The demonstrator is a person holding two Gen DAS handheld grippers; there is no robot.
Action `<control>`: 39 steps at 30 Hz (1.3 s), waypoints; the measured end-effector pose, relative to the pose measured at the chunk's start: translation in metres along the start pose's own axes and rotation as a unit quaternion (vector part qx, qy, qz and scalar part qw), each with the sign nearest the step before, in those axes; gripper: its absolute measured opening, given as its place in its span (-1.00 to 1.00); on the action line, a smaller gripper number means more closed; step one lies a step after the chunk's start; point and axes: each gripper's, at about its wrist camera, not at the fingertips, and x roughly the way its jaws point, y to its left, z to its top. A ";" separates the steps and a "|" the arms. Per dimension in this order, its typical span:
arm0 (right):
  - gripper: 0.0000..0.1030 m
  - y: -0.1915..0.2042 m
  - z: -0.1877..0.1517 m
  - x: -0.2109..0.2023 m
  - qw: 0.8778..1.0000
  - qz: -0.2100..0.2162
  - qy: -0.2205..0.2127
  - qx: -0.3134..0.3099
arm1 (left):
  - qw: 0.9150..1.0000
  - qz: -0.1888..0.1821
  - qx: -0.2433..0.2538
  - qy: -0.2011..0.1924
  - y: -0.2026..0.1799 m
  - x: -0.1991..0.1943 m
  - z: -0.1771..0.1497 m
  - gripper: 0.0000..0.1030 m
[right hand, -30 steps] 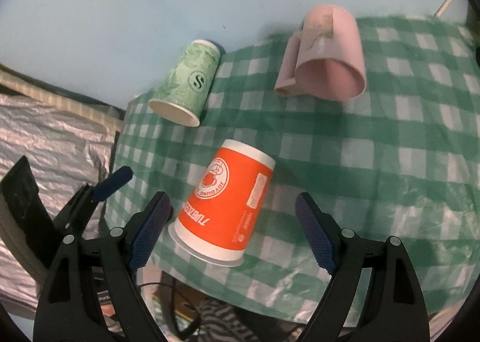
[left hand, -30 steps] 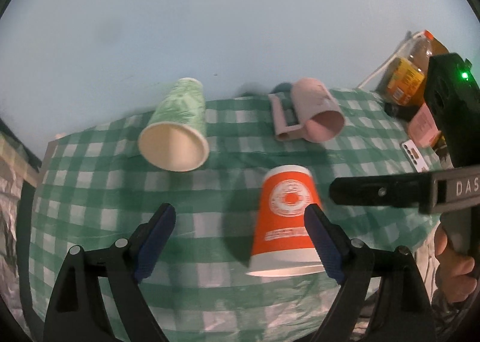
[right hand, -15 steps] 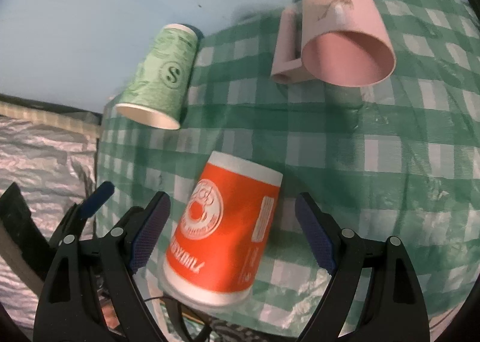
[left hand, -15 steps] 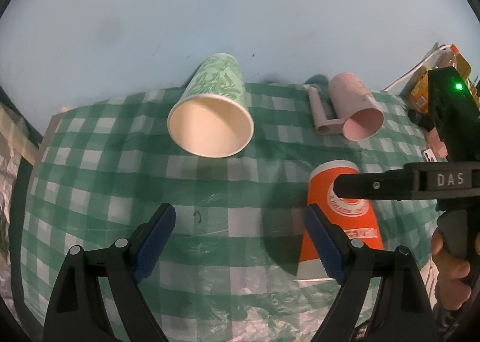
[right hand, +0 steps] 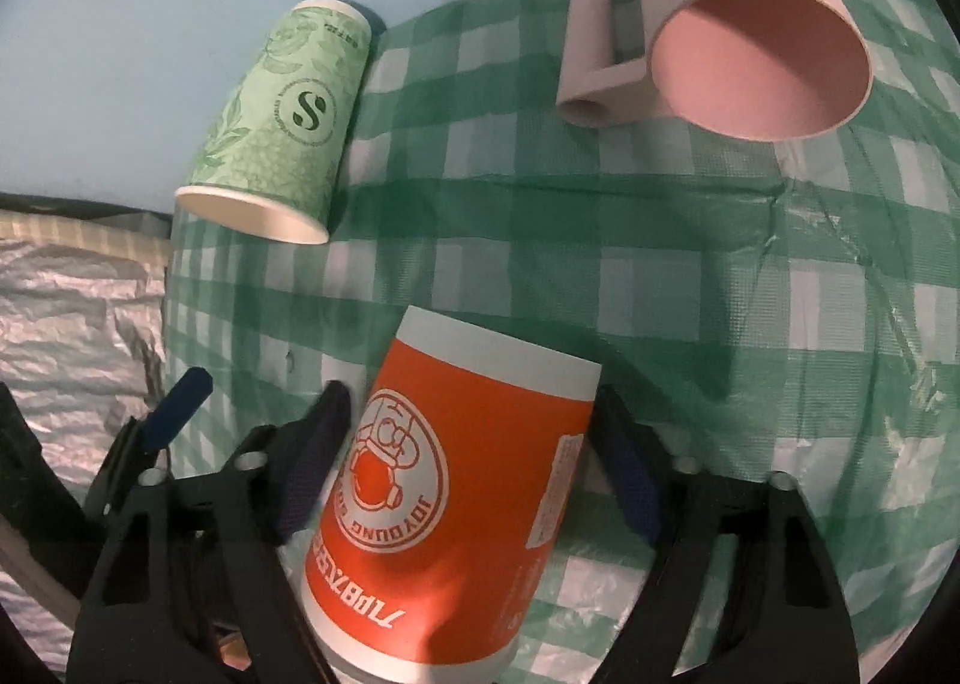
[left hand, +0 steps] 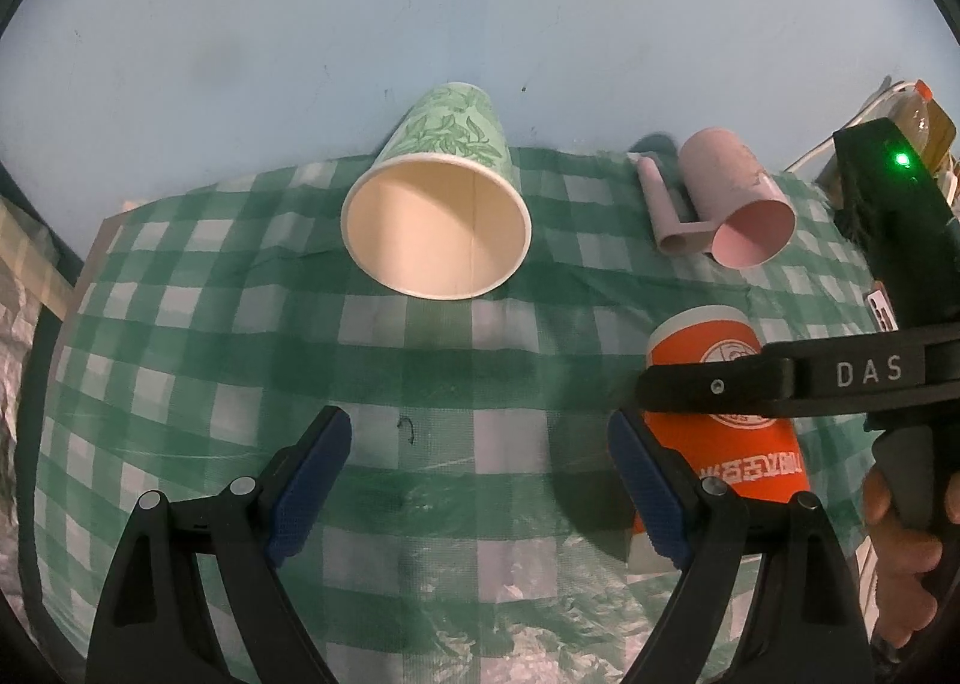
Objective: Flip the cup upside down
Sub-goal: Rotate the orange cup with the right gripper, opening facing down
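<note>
- My right claw (right hand: pixel 471 426) has the orange cup (right hand: pixel 456 480) between its two fingers; the blue pads sit at or just beside the cup's sides, and I cannot tell whether they press on it.
- The orange cup (left hand: pixel 720 420) stands with its white-banded closed end up and its wide rim down, on the near edge of the green-checked tabletop (left hand: pixel 420 372).
- In my left view the right claw's black finger crosses in front of the cup's upper half.
- My left claw (left hand: pixel 480 468) is spread wide and holds nothing; bare cloth lies between its pads, and the orange cup is just outside its right finger.
- The green cup (left hand: pixel 438 216) lies on its side beyond my left claw, its open mouth facing me, well apart from the orange cup.
- The pink mug (right hand: pixel 738 24) lies on its side at the far right, handle to the left.
- Crinkled silver foil (right hand: pixel 72 312) covers the area off the tabletop's left edge.
</note>
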 end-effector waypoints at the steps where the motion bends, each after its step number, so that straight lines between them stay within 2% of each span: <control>1: 0.46 0.000 0.000 0.001 1.000 0.001 0.002 0.001 | 1.000 0.001 -0.001 0.000 0.001 0.001 0.000 0.72; 4: 0.33 -0.001 -0.001 0.000 1.000 0.002 0.000 -0.002 | 1.000 0.001 -0.005 0.000 0.002 0.002 0.001 0.72; 11: 0.32 0.004 -0.006 -0.009 0.999 0.005 -0.027 -0.036 | 1.000 -0.003 -0.007 0.002 0.000 0.002 -0.002 0.72; 17: 0.32 0.019 -0.026 -0.043 0.987 -0.018 -0.111 -0.114 | 1.000 -0.009 0.001 -0.018 -0.008 -0.010 -0.010 0.72; 21: 0.31 0.030 -0.048 -0.064 0.967 -0.039 -0.180 -0.174 | 0.999 -0.018 0.007 -0.042 -0.015 -0.023 -0.017 0.72; 24: 0.30 0.035 -0.059 -0.071 0.955 -0.044 -0.215 -0.200 | 0.998 -0.024 0.008 -0.059 -0.019 -0.032 -0.022 0.72; 28: 0.30 0.046 -0.077 -0.078 0.931 -0.062 -0.267 -0.242 | 0.996 -0.016 0.012 -0.084 -0.023 -0.042 -0.027 0.72; 30: 0.30 0.054 -0.085 -0.081 0.913 -0.083 -0.300 -0.263 | 0.995 -0.007 0.015 -0.100 -0.025 -0.047 -0.030 0.72; 35: 0.30 0.069 -0.098 -0.085 0.882 -0.122 -0.347 -0.294 | 0.991 0.013 0.017 -0.135 -0.027 -0.057 -0.039 0.72; 39: 0.30 0.075 -0.104 -0.084 0.870 -0.140 -0.365 -0.302 | 0.988 0.023 0.016 -0.150 -0.025 -0.061 -0.045 0.72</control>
